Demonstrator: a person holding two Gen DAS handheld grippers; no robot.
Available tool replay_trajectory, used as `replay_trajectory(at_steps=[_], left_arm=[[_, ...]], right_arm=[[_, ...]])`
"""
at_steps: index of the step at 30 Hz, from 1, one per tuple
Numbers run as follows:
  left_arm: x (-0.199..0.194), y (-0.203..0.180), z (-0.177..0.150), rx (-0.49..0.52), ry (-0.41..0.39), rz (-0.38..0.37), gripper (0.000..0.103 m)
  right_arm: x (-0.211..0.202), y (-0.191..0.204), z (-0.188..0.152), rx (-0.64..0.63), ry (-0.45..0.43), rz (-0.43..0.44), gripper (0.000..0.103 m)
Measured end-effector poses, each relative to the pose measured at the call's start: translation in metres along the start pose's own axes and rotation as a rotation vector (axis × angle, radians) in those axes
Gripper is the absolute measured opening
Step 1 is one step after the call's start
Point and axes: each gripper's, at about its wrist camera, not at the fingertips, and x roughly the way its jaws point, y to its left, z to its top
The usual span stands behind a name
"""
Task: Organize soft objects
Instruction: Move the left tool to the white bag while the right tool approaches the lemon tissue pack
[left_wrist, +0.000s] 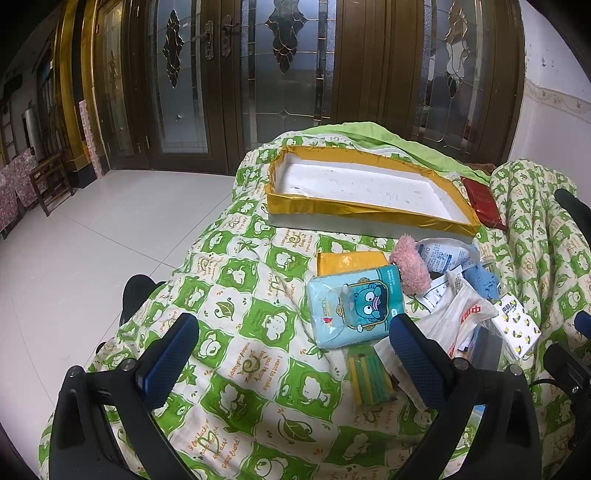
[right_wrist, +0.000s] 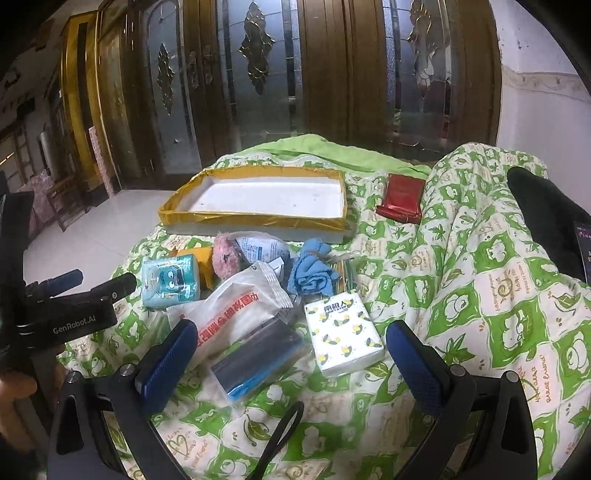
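A pile of soft goods lies on a green-and-white quilt (left_wrist: 236, 295): a teal tissue pack (left_wrist: 354, 304) (right_wrist: 170, 281), a pink plush (left_wrist: 410, 265) (right_wrist: 226, 257), a blue cloth (right_wrist: 312, 270) (left_wrist: 482, 280), a white tissue pack with yellow prints (right_wrist: 343, 332) (left_wrist: 517, 325) and a white plastic bag with red print (right_wrist: 236, 314) (left_wrist: 456, 317). Behind them sits an empty gold-rimmed white tray (left_wrist: 354, 212) (right_wrist: 255, 218). My left gripper (left_wrist: 295, 354) hangs open just short of the teal pack. My right gripper (right_wrist: 291, 354) is open over the dark blue-edged packet (right_wrist: 258, 354).
A red packet (right_wrist: 400, 197) (left_wrist: 484, 201) lies right of the tray. A yellow packet (left_wrist: 349, 262) sits behind the teal pack, and green-yellow sticks (left_wrist: 369, 376) lie near my left gripper's right finger. The quilt drops off to a tiled floor (left_wrist: 92, 240) on the left.
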Motion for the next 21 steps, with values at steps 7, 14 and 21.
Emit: replay_trajectory(at_steps=[7,14,21], left_arm=[[0.000,0.000,0.000,0.001,0.000,-0.001,0.103],[-0.002,0.001,0.001,0.000,-0.001,-0.005,0.103],[-0.008,-0.008,0.000,0.040,-0.006,-0.049,0.103]], right_arm=[[0.002,-0.005,0.000,0.019,0.014,-0.013,0.103],[0.005,-0.015,0.002,0.044,0.046,-0.022,0.103],[0.017,-0.038,0.010,0.071,0.115,-0.038,0.103]])
